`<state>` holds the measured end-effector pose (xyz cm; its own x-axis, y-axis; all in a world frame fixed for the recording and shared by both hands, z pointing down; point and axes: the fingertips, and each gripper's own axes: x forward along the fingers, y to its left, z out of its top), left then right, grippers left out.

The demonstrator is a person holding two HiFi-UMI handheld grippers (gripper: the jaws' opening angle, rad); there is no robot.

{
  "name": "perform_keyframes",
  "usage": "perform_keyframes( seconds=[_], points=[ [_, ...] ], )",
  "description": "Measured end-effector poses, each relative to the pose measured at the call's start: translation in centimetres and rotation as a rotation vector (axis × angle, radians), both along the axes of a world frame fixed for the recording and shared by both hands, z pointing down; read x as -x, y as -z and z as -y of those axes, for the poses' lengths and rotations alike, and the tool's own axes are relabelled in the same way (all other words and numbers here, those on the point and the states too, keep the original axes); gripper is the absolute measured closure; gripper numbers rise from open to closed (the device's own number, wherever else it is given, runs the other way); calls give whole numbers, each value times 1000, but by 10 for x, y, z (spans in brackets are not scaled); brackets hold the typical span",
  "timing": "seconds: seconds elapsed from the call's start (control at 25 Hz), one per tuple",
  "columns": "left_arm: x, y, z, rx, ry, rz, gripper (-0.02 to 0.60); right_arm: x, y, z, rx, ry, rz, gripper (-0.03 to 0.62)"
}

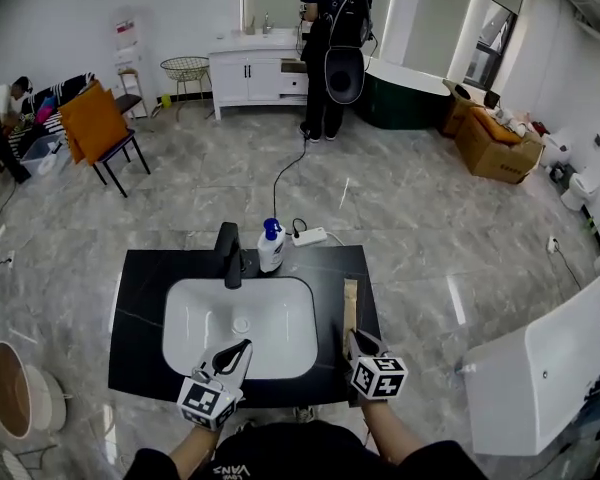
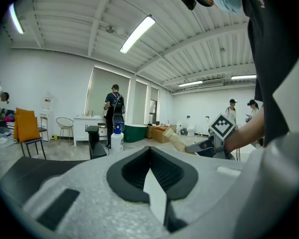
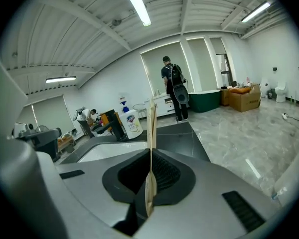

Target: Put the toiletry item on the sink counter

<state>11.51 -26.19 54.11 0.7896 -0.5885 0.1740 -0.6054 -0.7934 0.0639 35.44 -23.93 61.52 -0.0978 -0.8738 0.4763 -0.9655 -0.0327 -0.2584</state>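
A black sink counter [image 1: 140, 278] with a white basin [image 1: 195, 318], a black faucet [image 1: 229, 253] and a white pump bottle with a blue top [image 1: 271, 246] lies below me. My right gripper [image 1: 351, 334] hovers over the counter's right strip, shut on a thin flat tan toiletry item [image 1: 350, 303] that points away from me. In the right gripper view the item [image 3: 151, 128] stands edge-on between the jaws of that gripper [image 3: 150, 156]. My left gripper [image 1: 246, 345] hangs over the basin's near edge, shut with nothing in it; its tips [image 2: 150, 156] meet.
A power strip [image 1: 310, 236] with its cable lies on the floor just behind the counter. A person with a backpack [image 1: 330, 48] stands at a far white vanity. An orange chair [image 1: 98, 123] is at left, a cardboard box [image 1: 495, 138] at right, and a white fixture [image 1: 540, 378] near right.
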Motion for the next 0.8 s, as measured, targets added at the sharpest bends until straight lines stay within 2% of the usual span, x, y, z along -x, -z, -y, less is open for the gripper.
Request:
perform_keyframes(
  seconds=[0.44,0.8],
  points=[
    [4,-13,6,15,115,19,572,-11,-47,43,114,89,4,582],
    [11,-18,6,36,195,23,572,-10,-68,79,157,155,-23,582]
  ],
)
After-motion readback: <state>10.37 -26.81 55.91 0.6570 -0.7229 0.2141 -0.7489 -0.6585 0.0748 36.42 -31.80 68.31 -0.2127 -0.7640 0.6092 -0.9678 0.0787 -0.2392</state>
